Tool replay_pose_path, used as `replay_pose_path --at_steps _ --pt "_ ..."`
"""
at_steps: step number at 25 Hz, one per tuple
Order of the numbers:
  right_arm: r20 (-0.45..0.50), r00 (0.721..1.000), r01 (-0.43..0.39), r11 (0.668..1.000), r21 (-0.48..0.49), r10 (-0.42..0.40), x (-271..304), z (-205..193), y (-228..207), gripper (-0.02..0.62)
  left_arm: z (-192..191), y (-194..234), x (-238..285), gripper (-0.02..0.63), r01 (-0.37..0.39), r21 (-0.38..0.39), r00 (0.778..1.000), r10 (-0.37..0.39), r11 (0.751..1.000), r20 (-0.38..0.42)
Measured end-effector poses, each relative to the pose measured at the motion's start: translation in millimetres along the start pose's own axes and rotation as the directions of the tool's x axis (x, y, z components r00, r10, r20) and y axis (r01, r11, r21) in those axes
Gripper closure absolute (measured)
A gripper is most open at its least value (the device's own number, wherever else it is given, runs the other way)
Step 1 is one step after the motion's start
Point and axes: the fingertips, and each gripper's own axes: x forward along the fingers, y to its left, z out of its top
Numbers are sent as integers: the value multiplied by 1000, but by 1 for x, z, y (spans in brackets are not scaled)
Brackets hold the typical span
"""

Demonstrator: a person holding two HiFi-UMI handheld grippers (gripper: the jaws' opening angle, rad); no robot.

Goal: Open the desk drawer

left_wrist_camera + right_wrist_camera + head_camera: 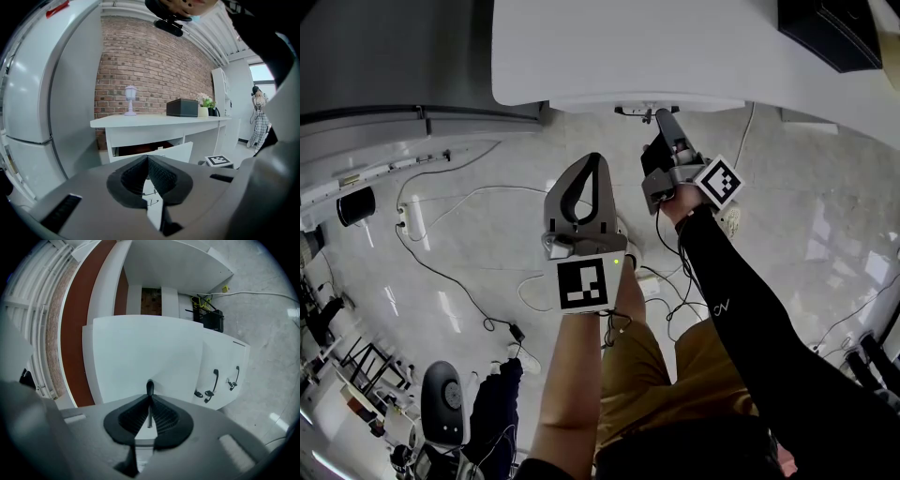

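At 9 o'clock in the head view, a grey refrigerator (384,56) is standing beside the white desk (609,47). Thin cables (450,281) are lying on the pale floor (806,216) below it.

Near the centre I am holding my left gripper (592,164) in the air, apart from the desk. Its jaws are resting together and nothing is sitting between them. In the left gripper view the drawer (157,152) is showing at 12 o'clock from the tips, under the desk top. It is standing partly out, with a dark gap behind its white front. On the desk a small lamp (130,99) is standing toward 11 o'clock. A black box (182,108) and a potted plant (203,108) are standing toward 1 o'clock, all in front of a brick wall (150,61).

At 1 o'clock from the left gripper in the head view, my right gripper (661,116) is reaching to the front edge of the desk. Its jaws are pressing closed on the dark handle (149,386) of the drawer. In the right gripper view the thin post of the handle is sitting between the pads, and its rounded end is sticking out above the tips. The white drawer front is filling most of that view. At 3 o'clock there, a white cabinet (225,362) with black pulls (214,380) is standing on the floor.
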Motion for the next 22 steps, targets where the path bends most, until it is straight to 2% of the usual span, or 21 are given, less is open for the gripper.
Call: replay_pose_path --at_steps 6,12,22 --pt "-3 1000 3 1000 0 -3 -1 -1 -1 571 0 1 3 597 1 4 1000 -1 1000 3" --pt "-3 1000 1 1000 2 -1 -26 -9 0 571 -6 -10 -19 597 4 4 1000 -4 1000 7" --pt "-12 1000 29 999 21 -29 -25 -10 -3 571 2 1 -3 597 -9 2 1000 9 1000 4"
